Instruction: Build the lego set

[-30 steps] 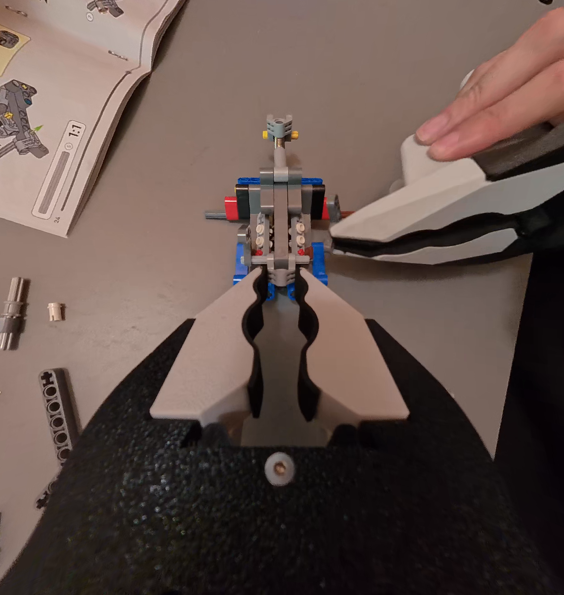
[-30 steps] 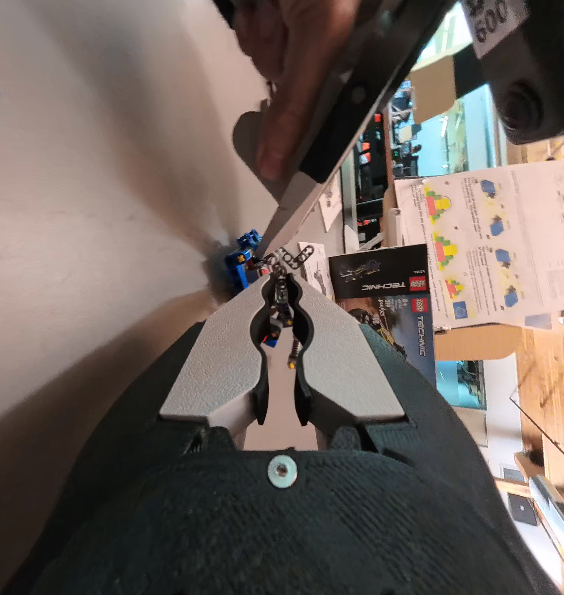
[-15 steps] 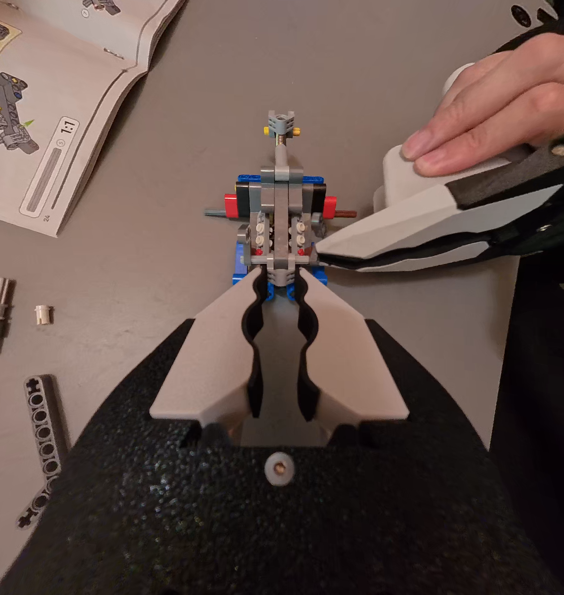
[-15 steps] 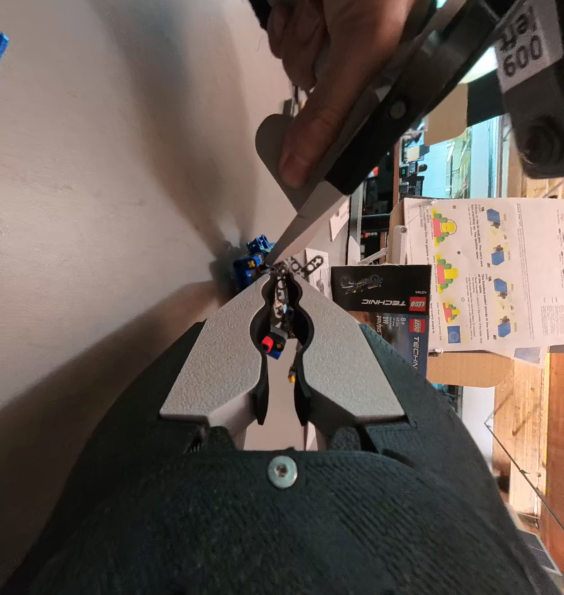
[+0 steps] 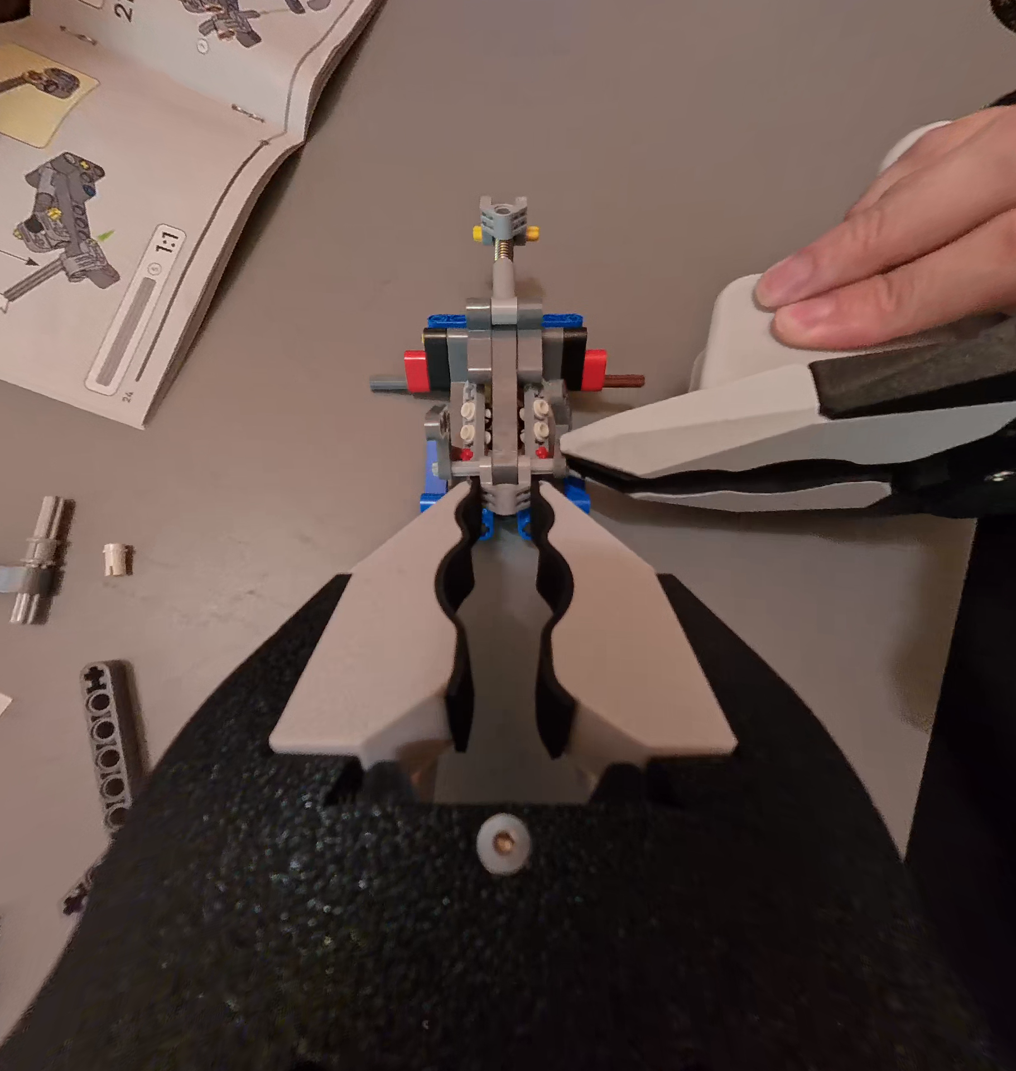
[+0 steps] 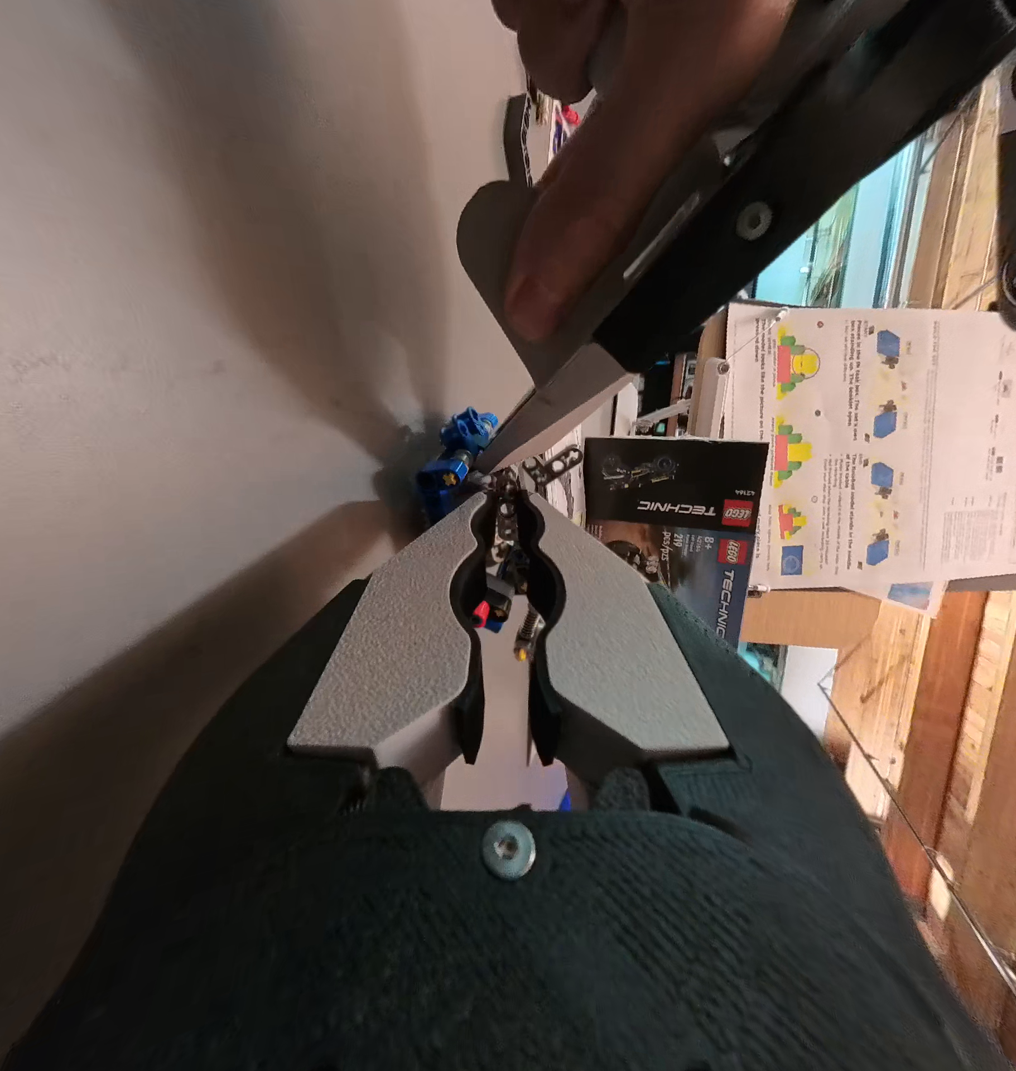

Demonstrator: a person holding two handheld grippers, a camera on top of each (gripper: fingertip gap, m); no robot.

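Observation:
A small brick model (image 5: 504, 371) in grey, blue, red and black lies on the grey table (image 5: 668, 145). A spring strut with yellow pins sticks out at its far end. My left gripper (image 5: 505, 498) is shut on the grey connector at the model's near end, both pads pressing on it. My right gripper (image 5: 569, 461) comes in from the right, held by a hand (image 5: 899, 249). Its tips are closed on the end of the thin grey axle at the model's right side. In the right wrist view the right gripper (image 6: 508, 492) pinches that part beside the model's blue pieces (image 6: 444, 475). The left gripper's finger (image 6: 563, 411) reaches in from above.
An open instruction booklet (image 5: 146, 174) lies at the far left. A grey axle piece (image 5: 39, 556), a small tan pin (image 5: 117, 559) and a dark holed beam (image 5: 108, 742) lie at the left. A set box (image 6: 673, 510) and a printed sheet (image 6: 899, 440) stand behind. Both grippers' tips are close together, under 4 cm apart.
My right gripper has moved left, from just beside the model until its tips sit against the model's right side. My left gripper keeps its hold on the model.

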